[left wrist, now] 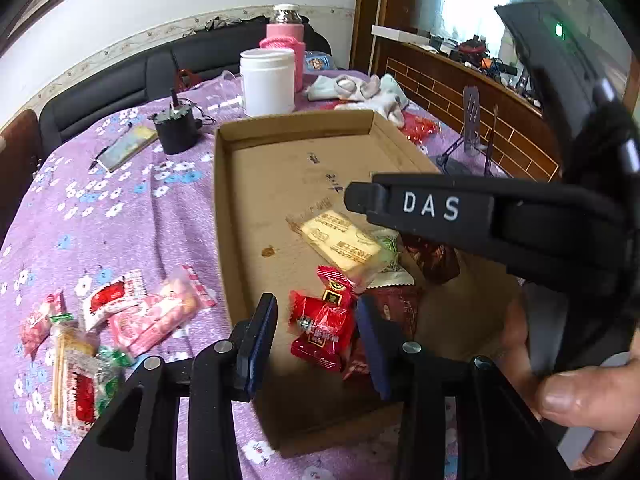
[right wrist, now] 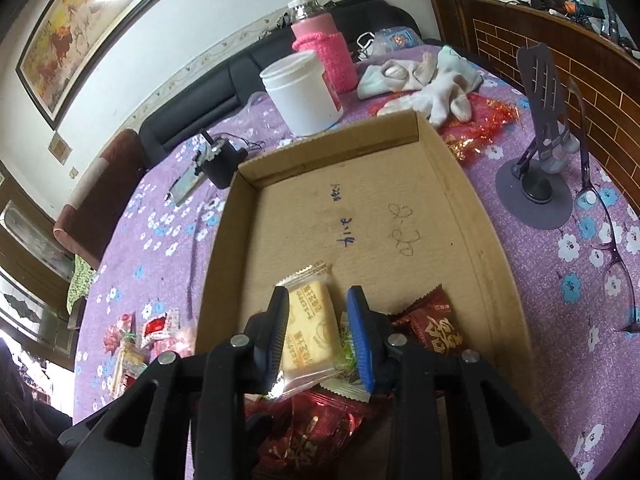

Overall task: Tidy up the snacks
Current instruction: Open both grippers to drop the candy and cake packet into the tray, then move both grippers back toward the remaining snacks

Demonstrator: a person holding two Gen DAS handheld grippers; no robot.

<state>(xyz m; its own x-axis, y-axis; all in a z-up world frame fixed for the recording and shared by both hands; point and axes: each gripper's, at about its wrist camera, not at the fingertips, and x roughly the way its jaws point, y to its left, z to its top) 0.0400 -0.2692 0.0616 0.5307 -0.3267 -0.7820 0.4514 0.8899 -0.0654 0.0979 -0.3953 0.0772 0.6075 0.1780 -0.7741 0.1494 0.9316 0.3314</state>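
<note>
A shallow cardboard tray (left wrist: 256, 184) (right wrist: 460, 200) lies on the purple flowered cloth. In it are a yellow biscuit packet (left wrist: 340, 240) (right wrist: 312, 328), a bright red snack packet (left wrist: 320, 320), a green-white packet (left wrist: 388, 244) and dark red packets (right wrist: 436, 328). My left gripper (left wrist: 316, 332) is open, its fingers either side of the bright red packet. My right gripper (right wrist: 320, 332) is open over the yellow packet; its body (left wrist: 480, 216) crosses the left wrist view. A pile of pink, red and green snack packets (left wrist: 120, 320) (right wrist: 140, 336) lies on the cloth left of the tray.
Behind the tray stand a white jar (left wrist: 267, 80) (right wrist: 300, 92) and a pink-sleeved bottle (left wrist: 286, 40). A black cup (left wrist: 176, 128), white socks (right wrist: 420, 80), a purple phone stand (right wrist: 536, 160) and glasses (right wrist: 608, 248) lie around it. A brick-pattern wall is on the right.
</note>
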